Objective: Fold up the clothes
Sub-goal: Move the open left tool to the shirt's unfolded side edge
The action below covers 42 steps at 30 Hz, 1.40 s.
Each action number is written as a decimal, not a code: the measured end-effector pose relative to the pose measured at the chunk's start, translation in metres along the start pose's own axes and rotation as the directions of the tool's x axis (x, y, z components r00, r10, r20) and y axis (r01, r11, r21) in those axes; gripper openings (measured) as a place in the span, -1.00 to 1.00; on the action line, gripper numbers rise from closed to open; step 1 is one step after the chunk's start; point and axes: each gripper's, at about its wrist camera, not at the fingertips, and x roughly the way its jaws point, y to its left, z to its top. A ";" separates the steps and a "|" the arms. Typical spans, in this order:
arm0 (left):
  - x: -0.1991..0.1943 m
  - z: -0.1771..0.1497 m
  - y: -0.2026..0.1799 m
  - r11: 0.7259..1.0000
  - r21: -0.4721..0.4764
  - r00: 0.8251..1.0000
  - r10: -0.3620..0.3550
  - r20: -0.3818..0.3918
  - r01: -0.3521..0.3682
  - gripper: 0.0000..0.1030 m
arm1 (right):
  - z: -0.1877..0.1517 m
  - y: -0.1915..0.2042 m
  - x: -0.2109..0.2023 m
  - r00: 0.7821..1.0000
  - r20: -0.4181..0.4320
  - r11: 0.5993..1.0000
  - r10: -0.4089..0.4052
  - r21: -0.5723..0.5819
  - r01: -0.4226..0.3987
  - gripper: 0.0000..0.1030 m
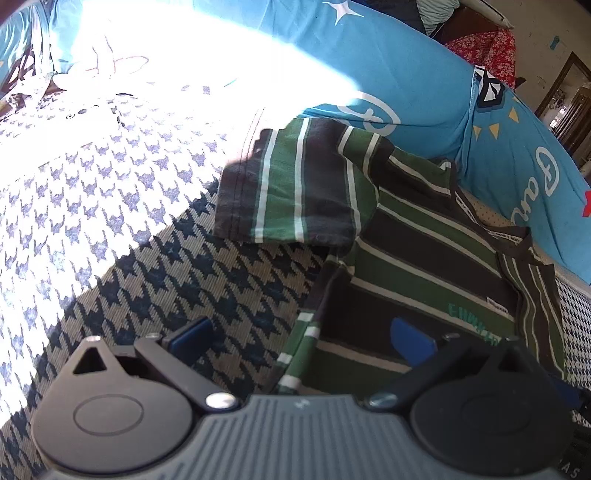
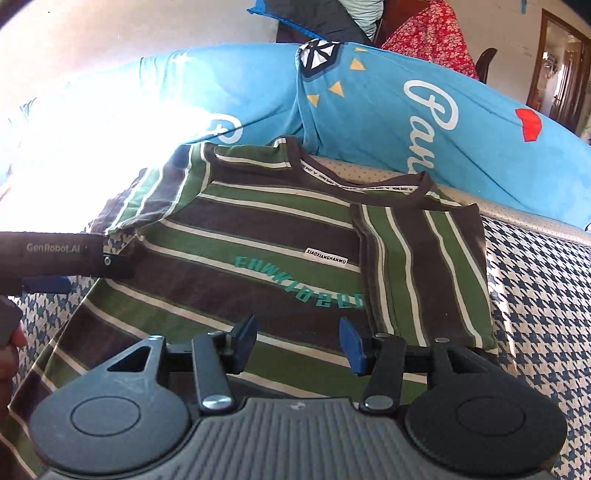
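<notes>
A green, brown and white striped T-shirt (image 2: 258, 240) lies flat on the houndstooth cover, front up, collar at the far side. Its right sleeve (image 2: 424, 273) is folded in over the body. Its left sleeve (image 1: 295, 184) lies spread out to the side. My left gripper (image 1: 301, 336) is open and empty, low over the shirt's left side edge (image 1: 306, 332). It also shows in the right wrist view as a dark bar (image 2: 74, 254) at the shirt's left side. My right gripper (image 2: 297, 341) is open and empty just above the shirt's lower middle.
A blue blanket (image 2: 406, 103) with white lettering is bunched along the far side, close behind the collar. The houndstooth cover (image 1: 147, 240) spreads left, partly washed out by strong sunlight. A red floral cloth (image 2: 432, 33) and a doorway (image 2: 561, 62) are beyond.
</notes>
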 end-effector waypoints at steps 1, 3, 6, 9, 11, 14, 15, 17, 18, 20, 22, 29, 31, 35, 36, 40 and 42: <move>0.002 0.001 -0.001 1.000 -0.001 1.000 0.003 0.005 -0.003 1.00 | 0.000 0.001 0.002 1.000 -0.004 1.000 0.002 -0.004 -0.002 -0.05; 0.006 0.004 -0.001 1.000 -0.008 1.000 0.009 0.018 -0.009 0.99 | 0.000 0.003 0.005 1.000 -0.011 1.000 0.004 -0.008 -0.004 -0.05; 0.010 0.010 0.000 1.000 -0.027 0.999 0.007 0.038 -0.005 0.98 | 0.000 0.006 0.010 1.000 -0.021 1.000 0.003 -0.017 -0.003 -0.05; 0.014 0.017 0.003 0.999 -0.049 0.999 -0.003 0.052 0.006 0.98 | 0.000 0.009 0.015 0.999 -0.032 1.000 0.003 -0.030 -0.004 -0.05; 0.017 0.022 0.006 0.997 -0.071 0.998 -0.015 0.061 0.019 0.98 | 0.000 0.011 0.018 0.999 -0.039 0.999 0.002 -0.039 -0.004 -0.05; 0.020 0.029 0.012 0.992 -0.117 0.996 -0.040 0.076 0.049 0.98 | 0.001 0.014 0.021 0.999 -0.043 0.999 0.002 -0.048 -0.004 -0.05; 0.021 0.032 0.014 0.989 -0.133 0.995 -0.050 0.082 0.060 0.98 | 0.002 0.015 0.023 0.999 -0.044 0.999 0.002 -0.049 -0.005 -0.05; 0.023 0.036 0.018 0.983 -0.163 0.994 -0.064 0.093 0.078 0.98 | 0.003 0.017 0.025 0.999 -0.047 0.999 0.004 -0.053 -0.006 -0.05; 0.025 0.038 0.019 0.981 -0.177 0.993 -0.068 0.100 0.085 0.97 | 0.003 0.018 0.026 0.999 -0.049 0.998 0.004 -0.056 -0.007 -0.05; 0.026 0.042 0.021 0.975 -0.201 0.991 -0.069 0.111 0.090 0.93 | 0.003 0.019 0.028 0.999 -0.053 0.998 0.003 -0.062 -0.006 -0.05; 0.028 0.045 0.022 0.972 -0.217 0.990 -0.065 0.123 0.091 0.75 | 0.003 0.020 0.030 0.998 -0.058 0.998 0.002 -0.067 -0.006 -0.05; 0.031 0.050 0.022 0.972 -0.232 0.989 -0.008 0.147 0.042 -0.05 | 0.005 0.019 0.029 0.999 -0.054 0.997 0.001 -0.072 -0.005 -0.05; 0.031 0.051 0.023 0.972 -0.232 0.990 -0.007 0.143 0.040 -0.50 | 0.006 0.018 0.028 0.999 -0.051 0.997 0.001 -0.072 -0.004 -0.05; 0.031 0.052 0.023 0.972 -0.232 0.990 -0.014 0.143 0.047 -0.81 | 0.006 0.018 0.027 0.999 -0.047 0.997 0.002 -0.072 -0.005 -0.05; 0.028 0.053 0.021 0.977 -0.210 0.988 -0.012 0.156 0.045 -0.83 | 0.006 0.018 0.027 0.999 -0.047 0.997 0.000 -0.073 -0.003 -0.05; 0.017 0.058 0.000 0.995 -0.072 0.974 -0.046 0.220 0.063 -0.85 | 0.007 0.016 0.026 0.999 -0.044 0.998 -0.004 -0.067 0.001 -0.05; 0.011 0.055 -0.021 0.992 0.053 0.967 -0.124 0.223 0.115 -0.85 | 0.008 0.015 0.025 0.999 -0.037 0.998 -0.012 -0.061 0.010 -0.05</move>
